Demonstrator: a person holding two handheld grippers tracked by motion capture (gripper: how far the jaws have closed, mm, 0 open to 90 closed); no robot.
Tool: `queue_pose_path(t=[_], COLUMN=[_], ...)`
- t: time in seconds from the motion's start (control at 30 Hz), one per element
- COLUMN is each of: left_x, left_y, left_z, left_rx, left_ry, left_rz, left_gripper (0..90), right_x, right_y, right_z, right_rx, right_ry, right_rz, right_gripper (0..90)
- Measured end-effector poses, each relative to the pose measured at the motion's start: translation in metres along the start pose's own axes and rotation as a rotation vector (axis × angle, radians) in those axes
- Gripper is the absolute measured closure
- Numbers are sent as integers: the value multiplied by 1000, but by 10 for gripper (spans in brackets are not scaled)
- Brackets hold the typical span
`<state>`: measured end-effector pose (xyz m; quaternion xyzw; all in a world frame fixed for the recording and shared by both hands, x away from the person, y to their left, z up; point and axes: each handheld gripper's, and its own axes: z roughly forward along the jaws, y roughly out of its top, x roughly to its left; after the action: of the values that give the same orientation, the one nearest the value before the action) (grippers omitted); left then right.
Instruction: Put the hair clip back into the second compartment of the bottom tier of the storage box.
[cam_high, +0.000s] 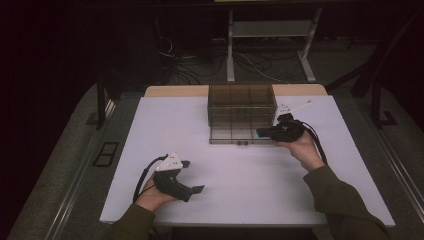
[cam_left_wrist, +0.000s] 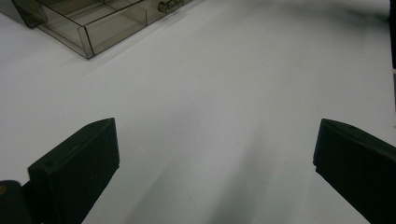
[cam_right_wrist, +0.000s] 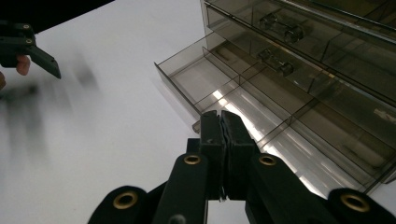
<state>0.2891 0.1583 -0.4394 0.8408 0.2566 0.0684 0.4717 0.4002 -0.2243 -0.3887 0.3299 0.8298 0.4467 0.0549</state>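
1. Nearest us, our left gripper rests low on the white table, its jaws spread wide around nothing.
2. Our right gripper has its jaws pressed together, empty, at the front edge of the pulled-out bottom drawer.
3. That drawer belongs to the smoky transparent plastic drawer cabinet standing at the table's far middle.

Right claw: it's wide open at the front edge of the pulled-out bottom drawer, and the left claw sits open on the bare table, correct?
Not quite. The right claw is shut, its jaws pressed together, as the right gripper view shows. The rest holds: it sits at the front of the pulled-out bottom drawer, and the left claw is open over the table.
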Motion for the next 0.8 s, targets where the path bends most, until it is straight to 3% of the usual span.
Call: queue_pose_path(t=[0.8], left_x=[0], left_y=[0], left_z=[0], left_rx=[7], left_ry=[-3], left_rz=[0], left_gripper=[0], right_x=[-7], right_y=[11], right_z=[26], right_rx=[4], right_ry=[-25], right_rz=[-2], right_gripper=[871])
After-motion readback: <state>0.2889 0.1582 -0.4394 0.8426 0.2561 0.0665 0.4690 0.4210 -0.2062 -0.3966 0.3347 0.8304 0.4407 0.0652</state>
